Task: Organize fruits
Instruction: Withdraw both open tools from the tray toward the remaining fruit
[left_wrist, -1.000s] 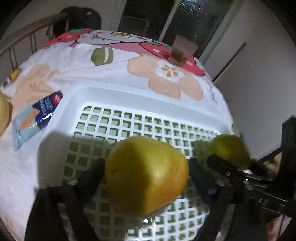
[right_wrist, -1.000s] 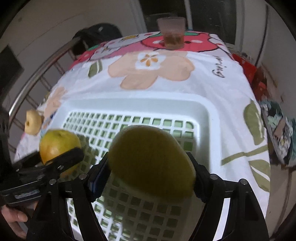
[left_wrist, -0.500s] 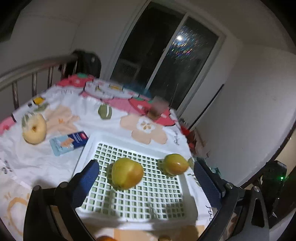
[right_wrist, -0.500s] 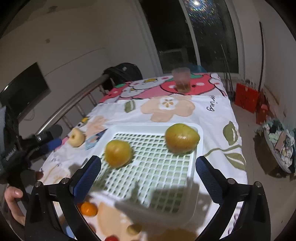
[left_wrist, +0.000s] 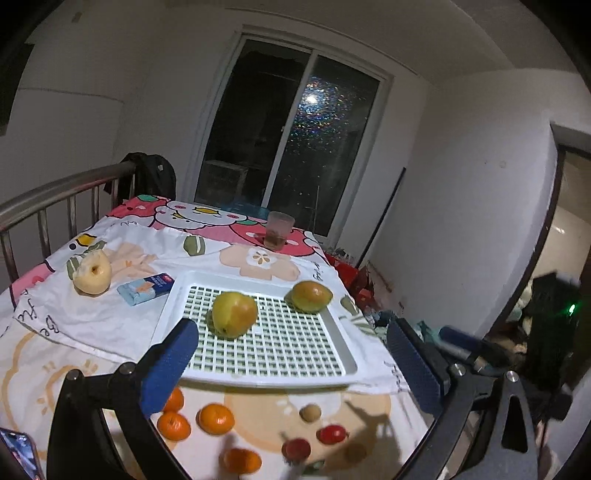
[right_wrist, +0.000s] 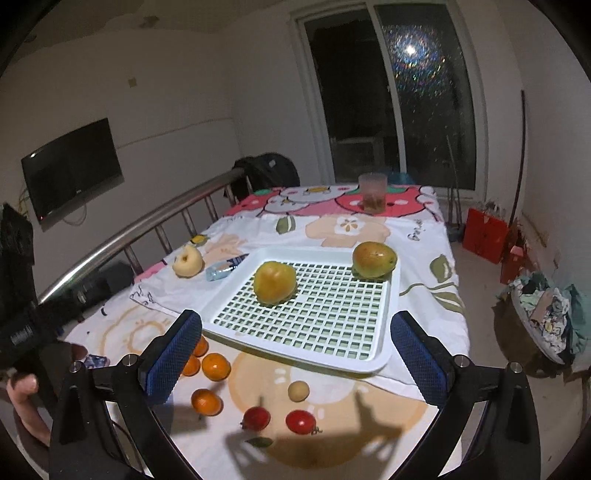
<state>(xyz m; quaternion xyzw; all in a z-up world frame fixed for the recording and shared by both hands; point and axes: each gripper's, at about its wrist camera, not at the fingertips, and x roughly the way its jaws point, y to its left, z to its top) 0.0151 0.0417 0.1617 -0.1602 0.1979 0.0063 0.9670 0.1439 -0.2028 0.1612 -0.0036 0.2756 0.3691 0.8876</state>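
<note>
Two yellow-green pears lie in the white slatted tray (left_wrist: 347, 354) (right_wrist: 391, 306): one (left_wrist: 234, 314) (right_wrist: 274, 282) near the middle left, one (left_wrist: 311, 296) (right_wrist: 373, 259) at the far right corner. Several oranges (left_wrist: 216, 418) (right_wrist: 215, 366), two red fruits (right_wrist: 300, 422) (left_wrist: 331, 434) and a small tan fruit (right_wrist: 298, 390) (left_wrist: 309, 412) lie on the cloth in front of the tray. My left gripper (left_wrist: 291, 360) and right gripper (right_wrist: 295, 354) are both open and empty, held above the table's near edge.
A pale bitten apple (left_wrist: 92, 272) (right_wrist: 188, 261) and a blue packet (left_wrist: 146, 289) lie left of the tray. A plastic cup (left_wrist: 279, 230) (right_wrist: 373, 192) stands at the far end. A metal rail (right_wrist: 147, 225) runs along the left. A phone (left_wrist: 18, 454) lies near left.
Both grippers let go of their pears into the tray, opened wide, and pulled back and up towards the near edge of the table.
</note>
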